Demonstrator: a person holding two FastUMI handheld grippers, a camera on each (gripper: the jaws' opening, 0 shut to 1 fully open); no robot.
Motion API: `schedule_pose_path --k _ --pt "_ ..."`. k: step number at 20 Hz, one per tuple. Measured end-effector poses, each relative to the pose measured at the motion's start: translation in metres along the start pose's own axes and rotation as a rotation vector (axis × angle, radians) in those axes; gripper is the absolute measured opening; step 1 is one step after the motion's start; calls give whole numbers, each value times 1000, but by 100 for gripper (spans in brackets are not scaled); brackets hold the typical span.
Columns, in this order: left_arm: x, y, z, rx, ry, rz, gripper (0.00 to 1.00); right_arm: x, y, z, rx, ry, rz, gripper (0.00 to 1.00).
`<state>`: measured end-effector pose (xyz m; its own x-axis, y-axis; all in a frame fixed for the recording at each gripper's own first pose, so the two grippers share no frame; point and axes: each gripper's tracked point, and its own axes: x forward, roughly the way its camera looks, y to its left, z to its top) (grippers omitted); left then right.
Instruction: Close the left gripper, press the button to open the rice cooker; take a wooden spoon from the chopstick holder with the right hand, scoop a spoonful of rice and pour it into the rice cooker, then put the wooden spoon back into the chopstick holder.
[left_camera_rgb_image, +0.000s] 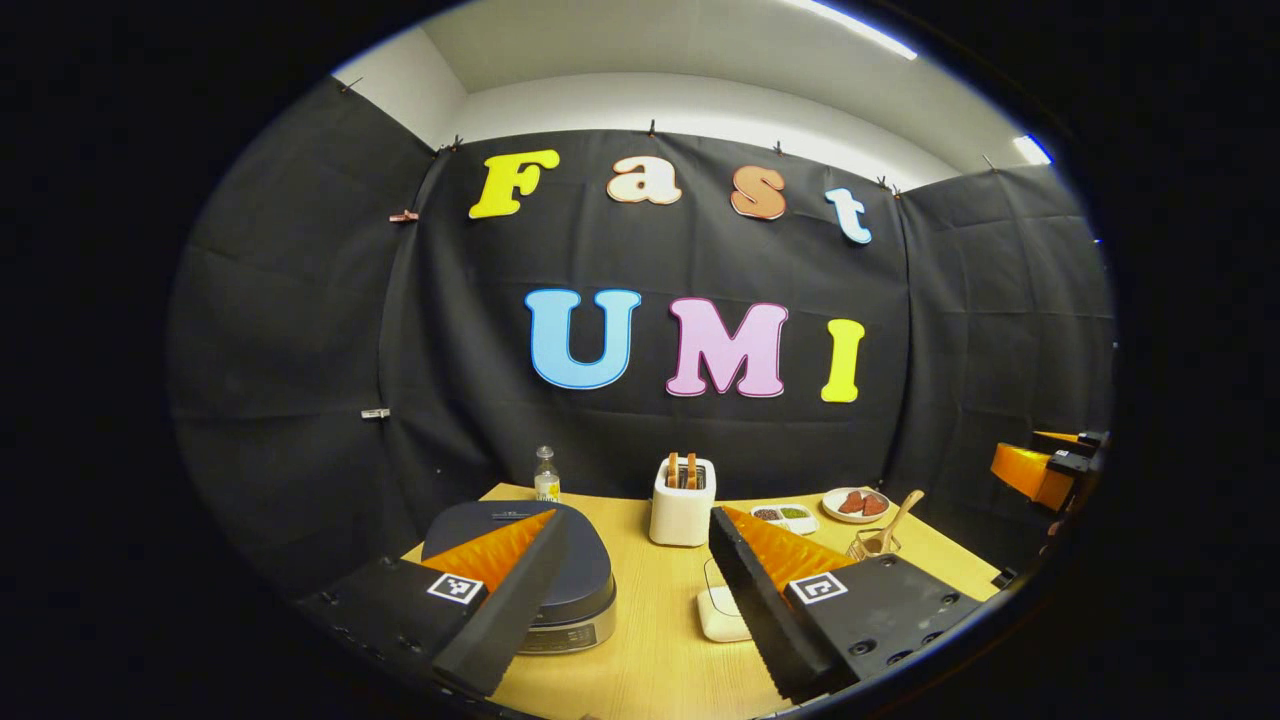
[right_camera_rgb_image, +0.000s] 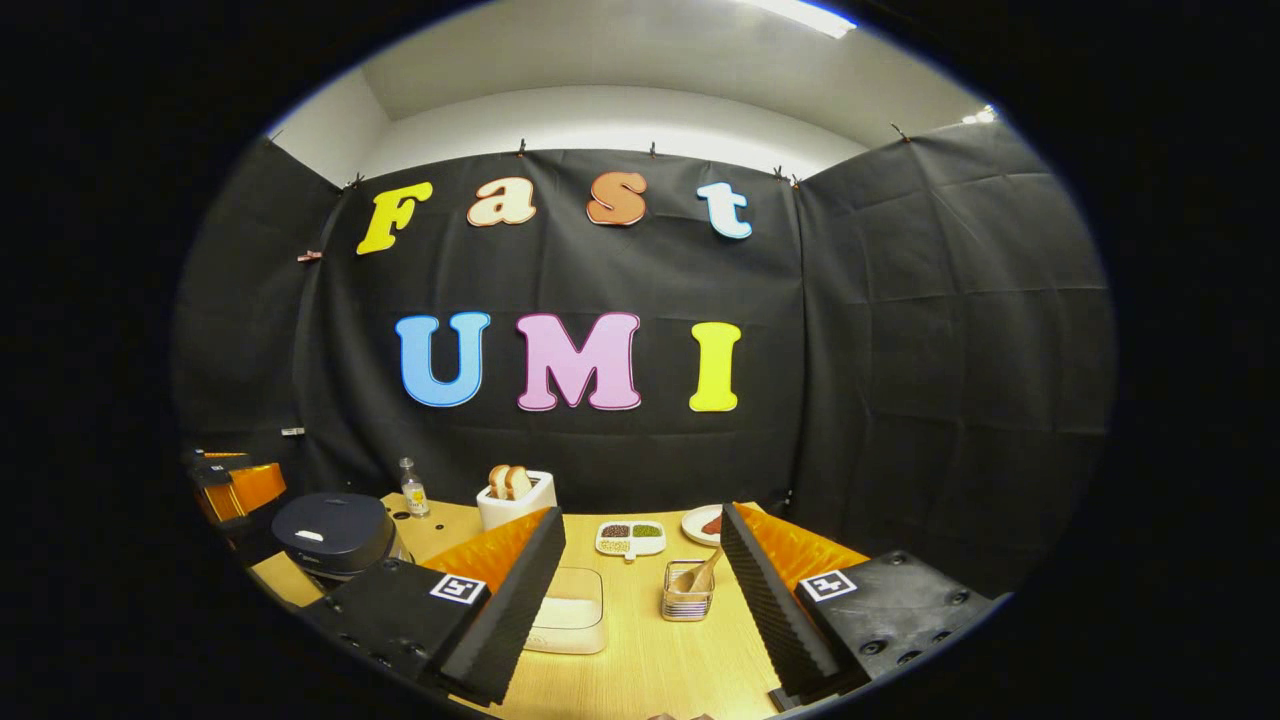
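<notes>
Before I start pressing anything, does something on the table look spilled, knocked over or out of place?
Nothing stands out. The rice cooker sits closed and level, the wooden spoon leans in the chopstick holder, the toaster and bottle stand upright, and no spill shows on the table.

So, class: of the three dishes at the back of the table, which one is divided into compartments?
The white rectangular tray, holding dark and green fillings in separate compartments. The round plate beside it is undivided, and the toaster holds bread slices instead.
</notes>
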<state>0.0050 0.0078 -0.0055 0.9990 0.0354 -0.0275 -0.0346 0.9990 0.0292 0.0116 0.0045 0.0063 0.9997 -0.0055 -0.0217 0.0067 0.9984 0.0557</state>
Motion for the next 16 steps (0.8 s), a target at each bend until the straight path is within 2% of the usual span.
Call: schedule_pose_path --k 3,6,8,12,13,14,16 --pt "14 -3 2 3 15 14 95 19 -5 10 0 -38 -7 98" --pt "28 -3 2 16 29 11 95 40 -7 0 7 -14 -1 98" --pt "34 5 4 33 32 35 95 52 -8 -3 18 1 2 98" --pt "44 13 -8 3 90 72 77 69 -3 -12 -12 18 37 98" --pt "47 21 -11 2 109 90 68 72 -1 -14 -17 22 48 98" --pt "49 27 -13 7 129 105 65 75 0 -17 -19 28 59 98" --pt "54 40 -16 22 155 133 50 81 3 -23 -28 42 76 98"
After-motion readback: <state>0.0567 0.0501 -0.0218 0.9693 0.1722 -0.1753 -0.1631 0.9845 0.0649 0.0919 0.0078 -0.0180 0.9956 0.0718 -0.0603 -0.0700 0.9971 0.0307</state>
